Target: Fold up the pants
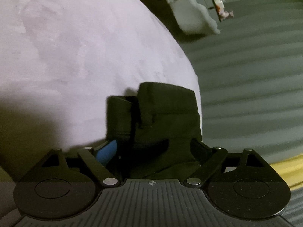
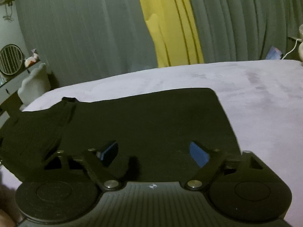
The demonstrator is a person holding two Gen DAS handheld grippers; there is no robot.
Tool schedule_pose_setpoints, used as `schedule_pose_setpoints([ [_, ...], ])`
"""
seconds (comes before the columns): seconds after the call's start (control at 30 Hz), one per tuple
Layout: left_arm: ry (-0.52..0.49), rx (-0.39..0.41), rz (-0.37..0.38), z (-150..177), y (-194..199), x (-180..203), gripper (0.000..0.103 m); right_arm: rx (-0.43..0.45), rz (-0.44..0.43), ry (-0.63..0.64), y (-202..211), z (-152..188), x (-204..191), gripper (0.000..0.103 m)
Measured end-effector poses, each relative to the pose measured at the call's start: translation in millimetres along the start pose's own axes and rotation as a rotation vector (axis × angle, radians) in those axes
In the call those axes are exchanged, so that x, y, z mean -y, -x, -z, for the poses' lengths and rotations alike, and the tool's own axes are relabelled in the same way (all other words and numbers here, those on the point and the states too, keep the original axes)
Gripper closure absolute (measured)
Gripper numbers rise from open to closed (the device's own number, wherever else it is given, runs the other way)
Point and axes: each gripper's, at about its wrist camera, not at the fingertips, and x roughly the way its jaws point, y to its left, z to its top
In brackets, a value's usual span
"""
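Note:
Black pants (image 2: 142,121) lie spread on a pale lilac bed sheet (image 2: 255,98). In the right wrist view my right gripper (image 2: 153,151) hovers over the near part of the cloth with its blue-padded fingers (image 2: 198,154) wide apart. In the left wrist view the waistband end of the pants (image 1: 166,109) sits bunched at the bed's right edge, and cloth fills the space between the fingers of my left gripper (image 1: 151,147). One blue pad (image 1: 107,150) shows on the left; the right finger is dark against the cloth. I cannot tell if the left jaws grip it.
The lilac bed (image 1: 75,56) ends close on the right, with grey striped floor (image 1: 255,85) beyond. A white stool or chair (image 1: 193,15) and a round fan (image 2: 10,59) stand past the bed. Grey and yellow curtains (image 2: 170,28) hang behind.

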Motion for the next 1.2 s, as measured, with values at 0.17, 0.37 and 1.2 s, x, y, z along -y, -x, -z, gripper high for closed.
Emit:
schedule_pose_setpoints([
  [0.17, -0.006, 0.042, -0.080, -7.8, 0.4, -4.9, 0.011, -0.033, 0.089, 0.119, -12.8, 6.8, -7.9, 0.050],
  [0.37, -0.058, -0.027, -0.020, -12.3, -27.2, 1.3, 0.009, -0.019, 0.082, 0.134, -16.4, 10.8, -13.9, 0.034],
  [1.2, -0.296, 0.092, -0.030, 1.0, -44.3, 12.5, 0.037, -0.009, 0.056, 0.138, -24.8, 11.7, -16.4, 0.014],
])
